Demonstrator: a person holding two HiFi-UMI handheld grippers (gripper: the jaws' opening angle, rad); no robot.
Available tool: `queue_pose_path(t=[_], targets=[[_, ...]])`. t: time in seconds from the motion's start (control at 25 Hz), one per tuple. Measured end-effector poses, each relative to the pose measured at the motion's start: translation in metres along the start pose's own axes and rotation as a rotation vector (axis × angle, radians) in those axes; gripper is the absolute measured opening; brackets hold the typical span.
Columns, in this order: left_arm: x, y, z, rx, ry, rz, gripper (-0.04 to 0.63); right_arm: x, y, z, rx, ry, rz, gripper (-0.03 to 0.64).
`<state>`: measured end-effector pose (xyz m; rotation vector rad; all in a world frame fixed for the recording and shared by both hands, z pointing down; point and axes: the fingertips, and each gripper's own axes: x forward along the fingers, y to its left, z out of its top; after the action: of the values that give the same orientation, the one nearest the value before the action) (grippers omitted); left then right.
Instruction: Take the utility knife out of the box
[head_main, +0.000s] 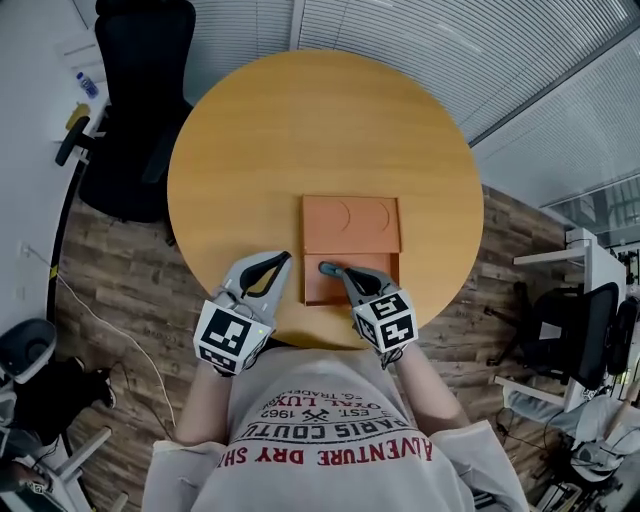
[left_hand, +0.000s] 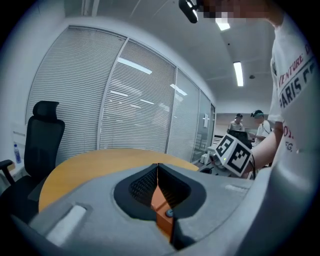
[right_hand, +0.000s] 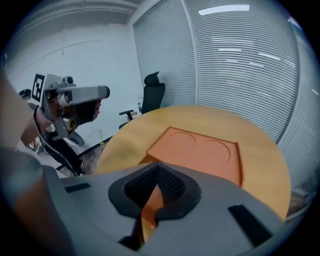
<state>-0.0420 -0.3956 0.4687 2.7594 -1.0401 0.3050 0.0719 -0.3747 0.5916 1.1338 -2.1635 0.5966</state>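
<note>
Left tongs (head_main: 286, 257) are pinched together with nothing in them, tips hanging just off the left edge of the orange box (head_main: 351, 224). Right tongs (head_main: 326, 267) are closed too and empty, nose tilted down over the box's near part. That box lies flat on the round wooden table (head_main: 250, 140), close to the person's side. The knife itself can't be made out in any view.

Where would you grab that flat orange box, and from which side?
Probably the box by its near left edge, coming in low from the left with the left gripper. It lies flat on the table, so only its thin rim offers a pinch. That side is free, while the right gripper crowds the near right.
</note>
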Motion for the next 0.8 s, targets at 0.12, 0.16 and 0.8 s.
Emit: queue_pose_path(t=[0.12, 0.16, 0.8], targets=[[-0.002, 0.01, -0.004, -0.019, 0.001, 0.017, 0.011, 0.016, 0.002, -0.015, -0.039, 0.074, 0.02, 0.117], [-0.003, 0.013, -0.006, -0.026, 0.002, 0.024, 0.011, 0.021, 0.002, -0.02, -0.049, 0.095, 0.025, 0.12], [0.008, 0.04, -0.029, -0.075, 0.043, 0.03, 0.011, 0.077, -0.011, -0.072, -0.321, 0.441, 0.065, 0.232]])
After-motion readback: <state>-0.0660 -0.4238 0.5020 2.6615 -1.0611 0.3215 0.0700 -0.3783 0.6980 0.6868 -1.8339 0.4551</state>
